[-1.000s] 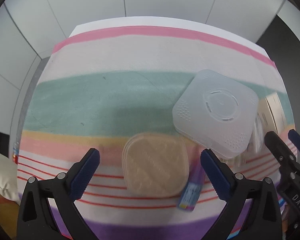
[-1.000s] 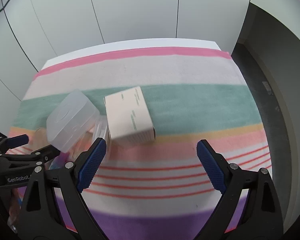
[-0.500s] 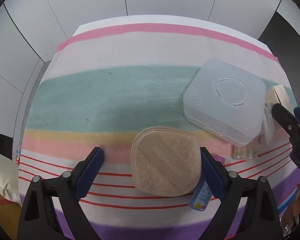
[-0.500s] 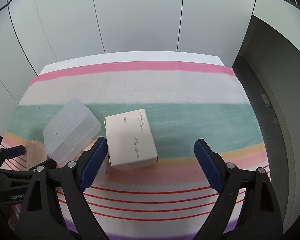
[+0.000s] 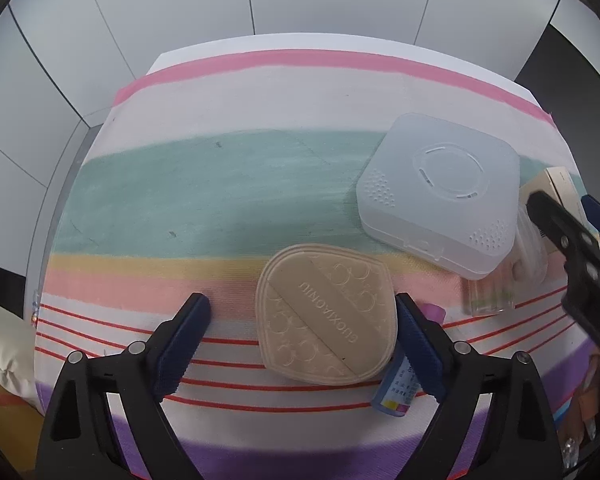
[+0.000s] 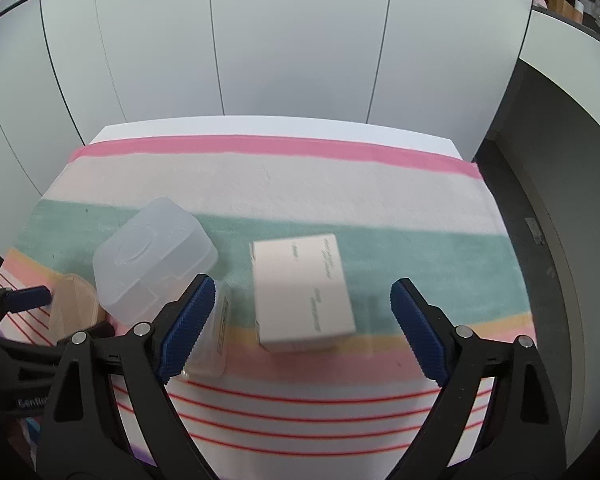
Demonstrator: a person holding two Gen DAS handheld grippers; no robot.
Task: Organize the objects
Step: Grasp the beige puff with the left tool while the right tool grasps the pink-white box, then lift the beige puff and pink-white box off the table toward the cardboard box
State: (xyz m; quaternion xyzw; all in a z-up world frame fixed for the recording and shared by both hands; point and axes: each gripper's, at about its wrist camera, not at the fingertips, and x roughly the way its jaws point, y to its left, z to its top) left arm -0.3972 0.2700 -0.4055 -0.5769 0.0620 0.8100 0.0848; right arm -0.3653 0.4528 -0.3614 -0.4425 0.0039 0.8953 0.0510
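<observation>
Jaws L+R open, empty | 1 puff (image 5: 327, 314) | 1 case (image 5: 438, 194) | 1 carton (image 6: 302, 294)

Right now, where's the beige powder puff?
Left wrist view, bottom centre: the beige powder puff lies flat on the striped cloth between the open left hand-held gripper fingers, just below-left of the translucent case.

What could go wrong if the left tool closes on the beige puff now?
1. The small blue tube lies right against the beige puff, under the left tool's right finger; closing may catch or flick it.
2. The puff is flat and soft, so the open fingers could slide over it or bunch the striped cloth.
3. The right tool hangs nearby; they might collide.
</observation>
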